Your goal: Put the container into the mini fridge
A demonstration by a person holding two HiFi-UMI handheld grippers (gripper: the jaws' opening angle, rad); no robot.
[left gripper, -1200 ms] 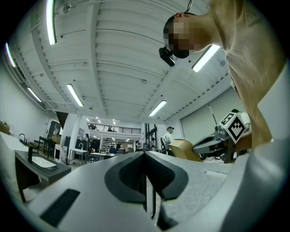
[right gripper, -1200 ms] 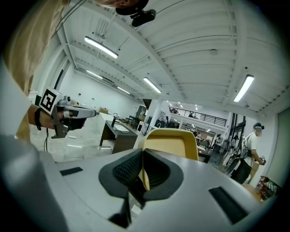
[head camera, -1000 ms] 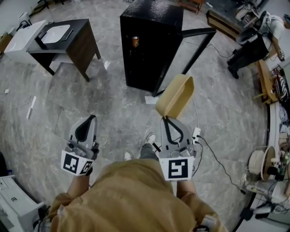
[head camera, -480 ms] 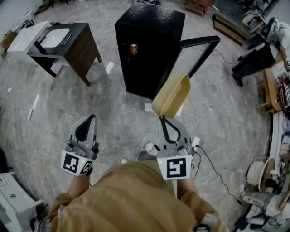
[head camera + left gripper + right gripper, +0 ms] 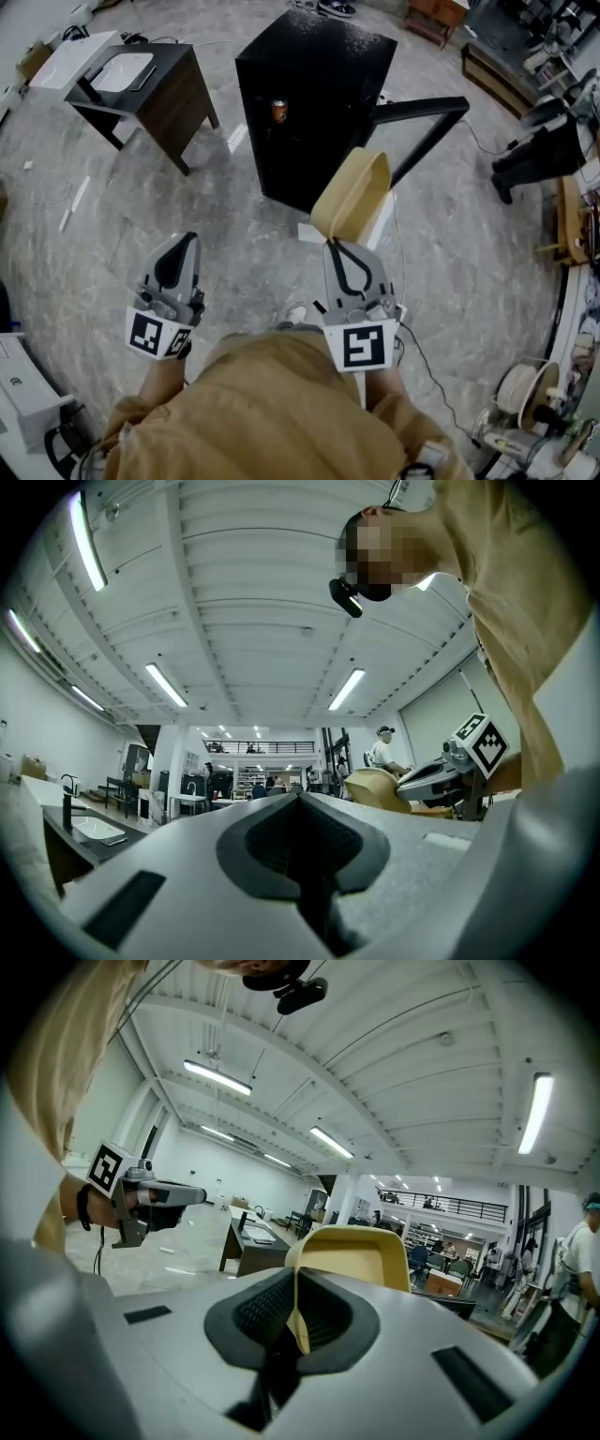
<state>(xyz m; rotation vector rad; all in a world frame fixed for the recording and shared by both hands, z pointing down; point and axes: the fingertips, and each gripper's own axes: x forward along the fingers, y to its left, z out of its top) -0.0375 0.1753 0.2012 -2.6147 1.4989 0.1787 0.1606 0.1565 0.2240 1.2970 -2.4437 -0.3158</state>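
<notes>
The black mini fridge (image 5: 319, 94) stands on the floor ahead, its door (image 5: 427, 111) swung open to the right. An orange can (image 5: 278, 111) shows inside it. The tan container (image 5: 352, 195) hangs in the air in front of the fridge. My right gripper (image 5: 339, 246) is shut on its rim. In the right gripper view, the container (image 5: 361, 1255) has its thin wall pinched between the jaws of the right gripper (image 5: 296, 1283). My left gripper (image 5: 182, 244) is out to the left with its jaws together and nothing in them; the left gripper view shows the left gripper (image 5: 300, 799) the same way.
A dark desk (image 5: 155, 89) with a white tray on it stands left of the fridge. A white sheet (image 5: 312, 232) lies on the floor by the fridge's near corner. Cables (image 5: 427, 366) trail at right. A white machine (image 5: 28, 394) sits at lower left.
Both grippers and the held container have come closer to the fridge, which now sits nearer in the head view. The grip on the container is unchanged.
</notes>
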